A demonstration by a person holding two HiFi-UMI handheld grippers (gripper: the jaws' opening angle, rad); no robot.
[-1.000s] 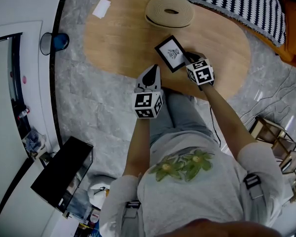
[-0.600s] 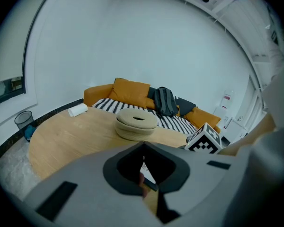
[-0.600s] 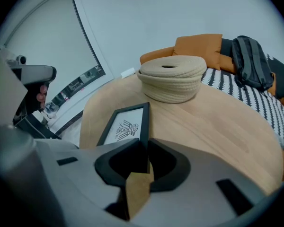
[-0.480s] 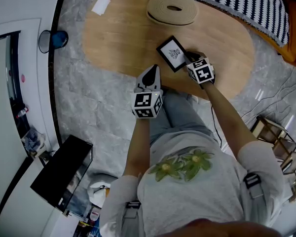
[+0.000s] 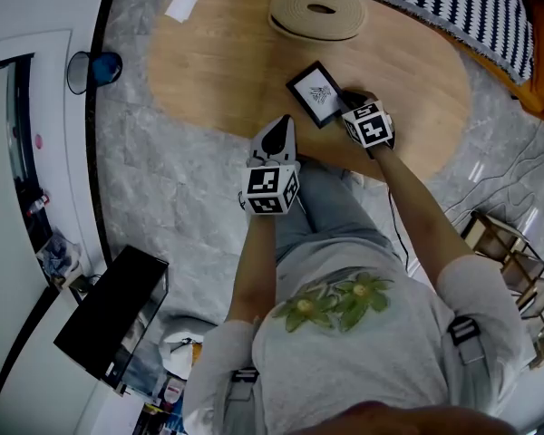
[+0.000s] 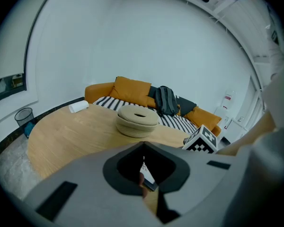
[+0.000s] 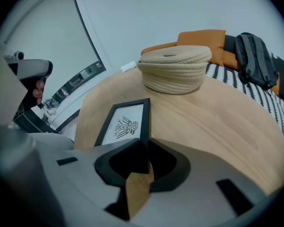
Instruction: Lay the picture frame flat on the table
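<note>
The picture frame (image 7: 124,123) is at the near side of the oval wooden surface (image 5: 218,71), its white print with a dark drawing facing up. The right gripper (image 7: 142,154) pinches it: the jaws are pressed onto the frame's black border at the near right corner, and the frame's long edge runs straight out from between them. The views do not show whether the frame lies fully flat or is a little raised at the held end.

The left gripper (image 6: 143,145) hangs over the near edge of the surface, just beside the frame but apart from it. Its jaws are pressed together with nothing between them.

Further back on the surface stands a round basket (image 5: 317,9) of coiled rope, well apart from the frame. It has a dark oval hole in its top, and what is inside cannot be seen. A small white roll (image 5: 183,3) lies near the far left edge.

On the floor to the left is a small clear bin (image 5: 95,69) with blue in it; its contents cannot be made out.
</note>
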